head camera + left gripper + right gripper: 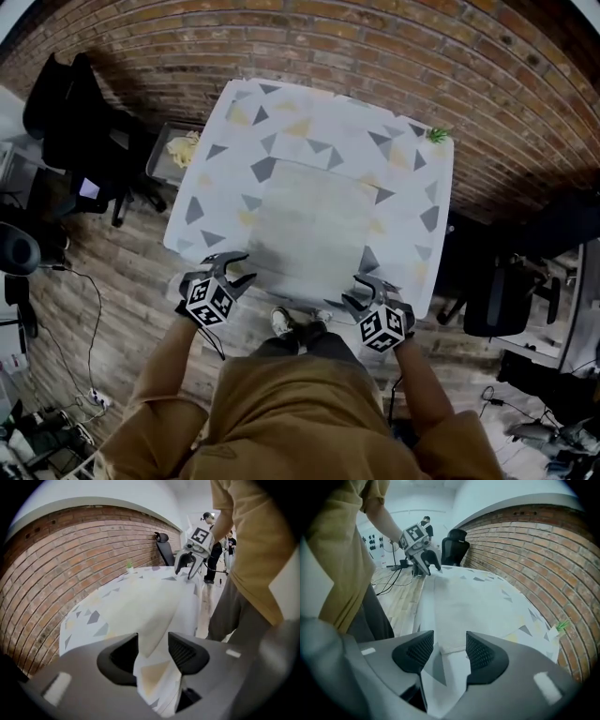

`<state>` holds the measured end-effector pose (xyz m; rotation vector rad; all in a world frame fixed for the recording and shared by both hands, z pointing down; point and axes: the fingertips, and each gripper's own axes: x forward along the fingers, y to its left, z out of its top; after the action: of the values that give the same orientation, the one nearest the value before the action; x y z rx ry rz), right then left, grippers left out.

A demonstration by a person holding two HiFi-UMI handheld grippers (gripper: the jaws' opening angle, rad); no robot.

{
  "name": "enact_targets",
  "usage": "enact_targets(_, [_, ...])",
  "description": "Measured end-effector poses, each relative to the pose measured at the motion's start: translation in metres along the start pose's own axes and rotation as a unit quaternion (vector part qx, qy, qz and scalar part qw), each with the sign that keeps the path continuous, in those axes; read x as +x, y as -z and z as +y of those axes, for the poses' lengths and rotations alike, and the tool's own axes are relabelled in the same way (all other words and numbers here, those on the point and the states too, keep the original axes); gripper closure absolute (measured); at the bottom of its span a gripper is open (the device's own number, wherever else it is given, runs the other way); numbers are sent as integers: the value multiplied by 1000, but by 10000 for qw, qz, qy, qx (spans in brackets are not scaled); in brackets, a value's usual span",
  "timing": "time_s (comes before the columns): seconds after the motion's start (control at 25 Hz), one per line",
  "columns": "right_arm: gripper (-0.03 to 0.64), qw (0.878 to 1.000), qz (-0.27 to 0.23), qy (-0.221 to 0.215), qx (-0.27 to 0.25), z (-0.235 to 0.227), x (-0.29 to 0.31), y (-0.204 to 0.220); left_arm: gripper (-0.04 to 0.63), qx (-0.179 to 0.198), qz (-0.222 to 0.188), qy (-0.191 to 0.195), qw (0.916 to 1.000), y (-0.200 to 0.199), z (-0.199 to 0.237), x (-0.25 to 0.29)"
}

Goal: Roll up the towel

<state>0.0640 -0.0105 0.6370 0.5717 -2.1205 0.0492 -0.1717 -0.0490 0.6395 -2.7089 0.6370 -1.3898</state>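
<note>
Both grippers are down at the near edge now. The towel lies flat and fully spread in the middle of the patterned tablecloth, with its near hem just short of the near drop.

My left gripper is at the towel's near left corner and my right gripper is at the near right corner. In the left gripper view the jaws stand partly apart. The pale corner tip lies between them with a gap on either side, so nothing is pinched. It's the same in the right gripper view: jaws partly spread, the hemmed corner edge crossing the gap, pads not on it.

I read this step as taking both near corners to start the roll. Here's how I'd do it well:

- **Catch towel only.** The towel and the tablecloth are both pale and lie one on the other, so I'd want one pad under the hem and one on top, not biting through to the tablecloth.
- **Close both sides together.** That way the near edge comes up evenly.
- **Keep the first turn tight.** I'd fold the hem over toward the far side in a small, snug turn, with both hands level so the roll doesn't come out cone-shaped.

The main risk is dragging the tablecloth along. That could also disturb the small green plant at the far right corner.
</note>
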Motion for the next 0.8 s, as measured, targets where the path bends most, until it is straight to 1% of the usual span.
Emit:
enact_targets(0.16, [434, 9998, 87, -42, -151, 1, 5, 3, 383, 251, 191, 47, 9995, 7, 4, 8])
enact_targets(0.32, [457, 9995, 156, -60, -285, -1, 9, 3, 395, 589, 427, 177, 9972, 13, 4, 14])
enact_targets(0.44, [462, 9988, 247, -112, -398, 1, 12, 6, 405, 819, 630, 297, 9942, 20, 4, 18])
enact_targets(0.64, [477, 9974, 416, -148, -569, 5, 17, 13, 425, 947, 752, 352, 9920, 26, 7, 22])
enact_targets(0.8, [486, 9975, 447, -166, -514, 6, 20, 14, 439, 978, 804, 434, 9910, 29, 7, 25])
